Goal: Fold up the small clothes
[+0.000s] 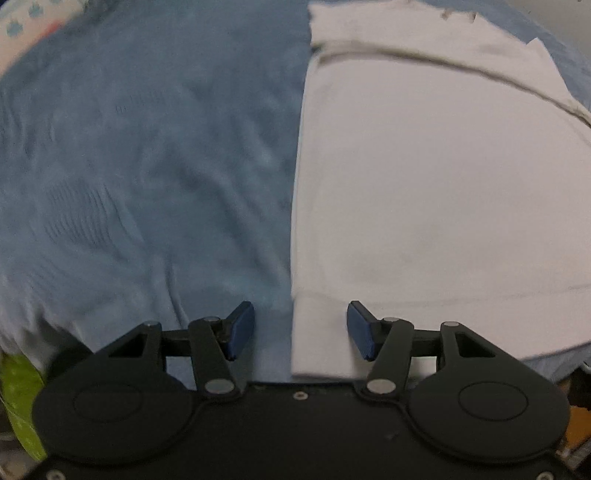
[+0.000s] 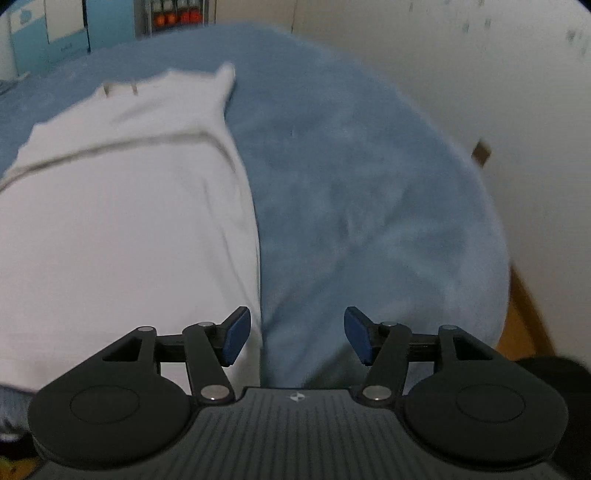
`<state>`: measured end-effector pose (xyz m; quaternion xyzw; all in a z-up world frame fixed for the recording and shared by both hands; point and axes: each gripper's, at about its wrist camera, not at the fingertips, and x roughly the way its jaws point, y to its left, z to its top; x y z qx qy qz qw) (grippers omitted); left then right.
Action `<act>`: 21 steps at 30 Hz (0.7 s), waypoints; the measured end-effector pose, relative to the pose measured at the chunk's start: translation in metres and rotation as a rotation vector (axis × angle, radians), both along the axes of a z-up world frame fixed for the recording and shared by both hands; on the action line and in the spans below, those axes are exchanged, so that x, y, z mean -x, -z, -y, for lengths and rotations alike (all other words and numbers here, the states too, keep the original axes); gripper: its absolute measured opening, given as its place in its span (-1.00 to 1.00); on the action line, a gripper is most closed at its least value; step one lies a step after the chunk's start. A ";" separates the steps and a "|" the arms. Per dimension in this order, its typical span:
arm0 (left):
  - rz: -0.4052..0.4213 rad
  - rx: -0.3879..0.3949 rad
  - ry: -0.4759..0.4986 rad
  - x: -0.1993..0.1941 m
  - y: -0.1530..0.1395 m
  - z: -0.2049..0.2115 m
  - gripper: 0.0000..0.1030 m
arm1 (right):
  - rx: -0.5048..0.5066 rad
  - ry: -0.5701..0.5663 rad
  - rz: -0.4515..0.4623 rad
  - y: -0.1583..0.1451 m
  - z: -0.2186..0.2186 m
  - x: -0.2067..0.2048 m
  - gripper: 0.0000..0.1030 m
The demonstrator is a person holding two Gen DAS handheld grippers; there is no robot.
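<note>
A white garment lies flat on a blue blanket, folded lengthwise with straight side edges. My left gripper is open and straddles the garment's near left corner, one pad over the blanket and one over the cloth. In the right wrist view the same white garment fills the left half, and my right gripper is open across its near right edge, with the blue blanket under the right pad. Nothing is held between either pair of pads.
The blanket's rounded edge drops off at the right toward a pale wall and a wooden floor. Blue and white boxes stand beyond the far side. A green patterned item lies at the lower left.
</note>
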<state>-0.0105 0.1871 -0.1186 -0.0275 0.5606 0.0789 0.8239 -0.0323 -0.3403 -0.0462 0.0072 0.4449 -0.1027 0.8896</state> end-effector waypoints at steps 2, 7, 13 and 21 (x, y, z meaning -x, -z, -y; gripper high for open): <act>-0.017 0.014 -0.004 0.000 0.006 0.003 0.12 | -0.072 0.006 -0.048 0.014 0.004 -0.002 0.33; -0.034 -0.008 0.004 -0.006 0.007 0.010 0.14 | -0.114 0.014 -0.080 0.027 0.002 0.000 0.33; -0.032 0.046 0.039 0.000 0.004 0.016 0.14 | -0.141 0.019 -0.114 0.030 0.008 -0.003 0.32; -0.025 0.032 0.078 -0.001 0.009 0.023 0.02 | -0.192 -0.047 -0.118 0.025 0.001 0.009 -0.09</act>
